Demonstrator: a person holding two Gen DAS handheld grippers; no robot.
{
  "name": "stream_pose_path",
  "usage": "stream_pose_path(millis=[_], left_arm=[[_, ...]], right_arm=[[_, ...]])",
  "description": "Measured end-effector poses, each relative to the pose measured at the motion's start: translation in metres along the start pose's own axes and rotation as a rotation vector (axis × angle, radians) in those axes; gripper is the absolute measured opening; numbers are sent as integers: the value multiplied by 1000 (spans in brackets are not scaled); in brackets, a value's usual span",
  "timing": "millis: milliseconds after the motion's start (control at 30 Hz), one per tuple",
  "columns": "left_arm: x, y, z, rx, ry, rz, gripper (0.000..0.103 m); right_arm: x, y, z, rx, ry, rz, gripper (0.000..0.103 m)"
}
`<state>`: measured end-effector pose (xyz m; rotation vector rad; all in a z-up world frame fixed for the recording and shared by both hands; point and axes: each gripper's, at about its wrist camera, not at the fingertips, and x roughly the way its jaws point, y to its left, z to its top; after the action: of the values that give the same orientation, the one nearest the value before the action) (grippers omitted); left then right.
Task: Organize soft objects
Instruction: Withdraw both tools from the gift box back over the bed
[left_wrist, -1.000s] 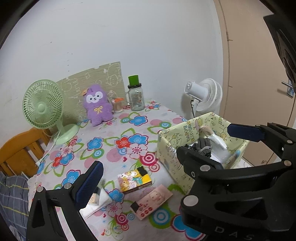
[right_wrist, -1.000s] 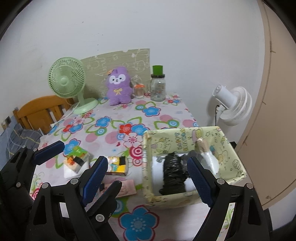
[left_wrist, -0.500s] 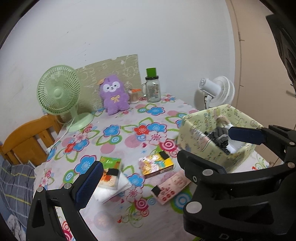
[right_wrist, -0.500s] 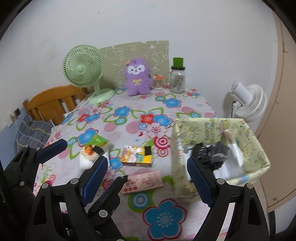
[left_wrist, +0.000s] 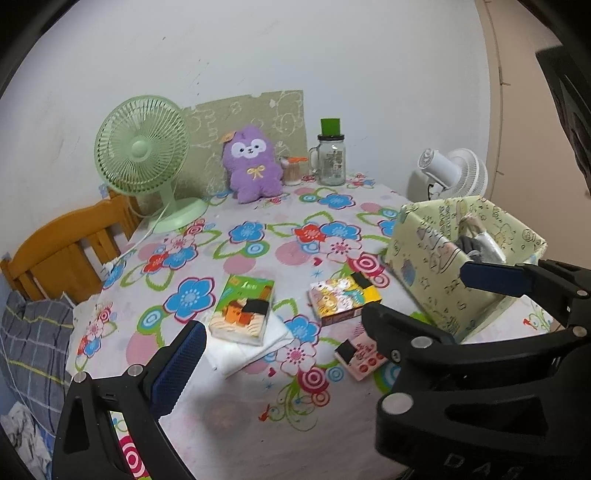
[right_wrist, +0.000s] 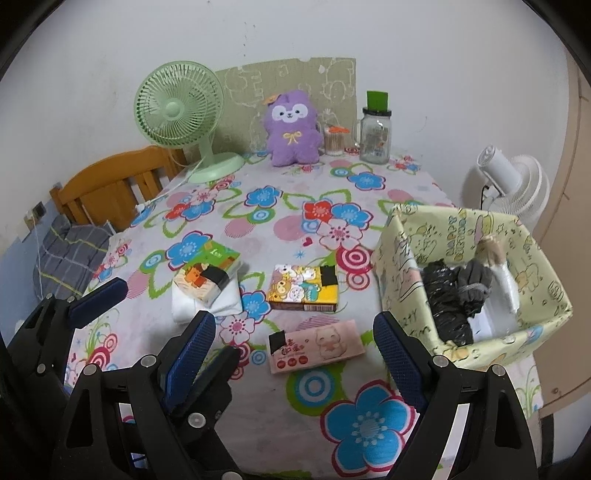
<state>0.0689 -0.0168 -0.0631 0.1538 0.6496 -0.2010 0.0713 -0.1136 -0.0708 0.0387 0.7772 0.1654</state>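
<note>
Both grippers are mine to watch, and both stand with jaws spread wide and nothing between them: the right gripper (right_wrist: 293, 354) hangs over the near edge of the table (right_wrist: 258, 417), the left gripper (left_wrist: 332, 317) just beside it at nine o'clock.

From the right wrist view, the yellow-green printed box (right_wrist: 413, 258) sits at three o'clock on the flowered cloth, open on top, one corner turned toward me. Inside it I see a black crinkled bundle (right_wrist: 443, 299), a grey roll (right_wrist: 474, 284) and a pale wrapped piece, all lying with their long axes running away from me.

At twelve o'clock, far back against the wall, a purple plush toy (right_wrist: 291, 129) sits upright and faces me, fluffy, with a white face patch and a yellow bow.

At ten o'clock a folded white cloth (right_wrist: 192, 306) lies flat with a green and orange tissue pack (right_wrist: 207, 269) on top, the pack's long axis slanting toward one o'clock.

At the centre, a yellow cartoon-printed pack (right_wrist: 303, 286) lies flat, long axis from nine to three o'clock, a black patch at its right end.

Nearest me, just ahead of the right fingers, a pink tissue pack (right_wrist: 317, 345) lies flat, long axis tilted slightly toward two o'clock, black patch at its left end.
</note>
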Motion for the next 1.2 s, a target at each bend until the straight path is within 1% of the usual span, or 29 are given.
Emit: stream_pose_path(millis=[300, 500, 800, 1200], left_arm=[[17, 10, -16, -26, 44, 0, 102], [33, 16, -26, -40, 90, 1, 102], [55, 15, -39, -48, 136, -8, 102], [71, 16, -41, -48, 168, -3, 102]], right_arm=[[20, 4, -10, 6, 37, -17, 89], [41, 4, -17, 31, 92, -9, 89], [67, 0, -26, 84, 163, -28, 89], [89, -3, -30, 126, 216, -14, 89]])
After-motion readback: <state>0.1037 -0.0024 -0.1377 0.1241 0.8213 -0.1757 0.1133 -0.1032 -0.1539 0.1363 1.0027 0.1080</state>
